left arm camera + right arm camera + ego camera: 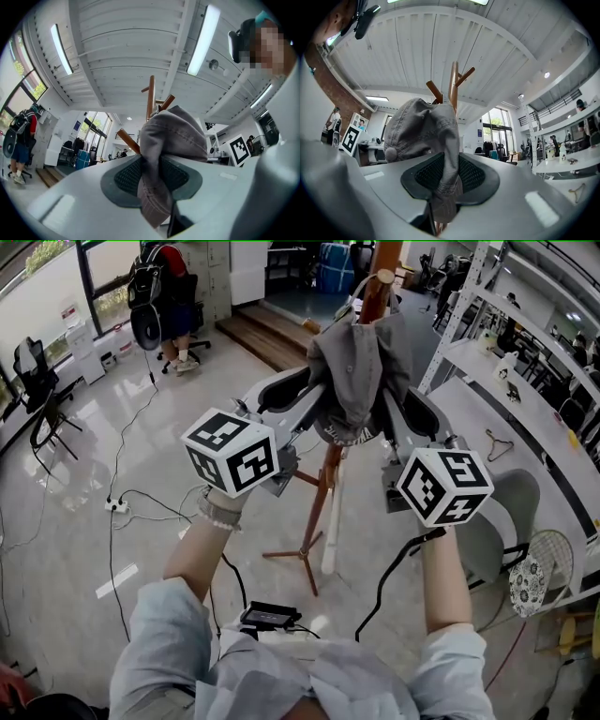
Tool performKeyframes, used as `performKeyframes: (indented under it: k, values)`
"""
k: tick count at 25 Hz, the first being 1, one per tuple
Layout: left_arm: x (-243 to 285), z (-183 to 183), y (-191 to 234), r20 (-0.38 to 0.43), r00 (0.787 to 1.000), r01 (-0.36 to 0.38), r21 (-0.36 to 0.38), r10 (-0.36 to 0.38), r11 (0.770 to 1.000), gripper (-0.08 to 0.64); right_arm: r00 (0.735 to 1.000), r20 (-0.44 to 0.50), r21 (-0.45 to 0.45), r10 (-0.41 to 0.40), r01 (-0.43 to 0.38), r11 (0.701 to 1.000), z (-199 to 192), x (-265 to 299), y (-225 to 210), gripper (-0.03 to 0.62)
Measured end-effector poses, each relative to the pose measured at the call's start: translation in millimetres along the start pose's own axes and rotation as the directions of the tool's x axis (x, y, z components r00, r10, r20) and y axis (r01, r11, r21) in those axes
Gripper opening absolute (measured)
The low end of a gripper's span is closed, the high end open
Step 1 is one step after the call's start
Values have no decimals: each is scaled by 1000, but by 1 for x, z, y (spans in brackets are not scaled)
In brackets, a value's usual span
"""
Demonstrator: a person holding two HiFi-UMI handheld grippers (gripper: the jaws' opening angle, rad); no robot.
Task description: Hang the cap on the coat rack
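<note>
Rack point(378, 292): wooden pole with angled pegs, standing on the floor. Cap point(356, 371): grey, raised against the pole at the upper pegs, slung between both tongs. Left gripper point(152, 174): jaws narrow, clamped on a fold of the cap. Right gripper point(446, 174): likewise narrow, pinching the cap's opposite side.

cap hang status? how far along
Done: the cap is up against the coat rack, by its top pegs. In hand: the left gripper and right gripper are both clamped on its fabric. Left: seat it on a peg, then release; whether it already hooks one isn't clear.
</note>
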State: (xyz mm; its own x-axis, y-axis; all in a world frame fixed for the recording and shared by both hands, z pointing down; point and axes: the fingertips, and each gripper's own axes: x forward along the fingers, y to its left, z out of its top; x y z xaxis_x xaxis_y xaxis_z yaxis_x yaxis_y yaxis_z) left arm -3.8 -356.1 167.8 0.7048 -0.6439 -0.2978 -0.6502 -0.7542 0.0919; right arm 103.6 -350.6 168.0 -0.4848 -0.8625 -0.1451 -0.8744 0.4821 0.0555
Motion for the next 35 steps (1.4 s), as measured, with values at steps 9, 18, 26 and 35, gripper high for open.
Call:
performKeyframes:
  k: [9,18,26,35]
  values:
    - [3,-12,11,-21,1000,-14,-12,14,1000,117,1000,-19,-19,12,-13,1000,-14,8,-2,98]
    - [3,-16,13,-6,1000,-1,-15,1,1000,118,1000,27,-24,9,-9,1000,-16,6,0,98]
    - [1,-17,15,4,1000,2,-18,-2,1000,118,998,58,3,15,-15,1000,-16,5,2,98]
    - [0,-14,14,0,1000,-5,-2,5,1000,120,996,80,-11,27,-27,1000,-11,1,4,104]
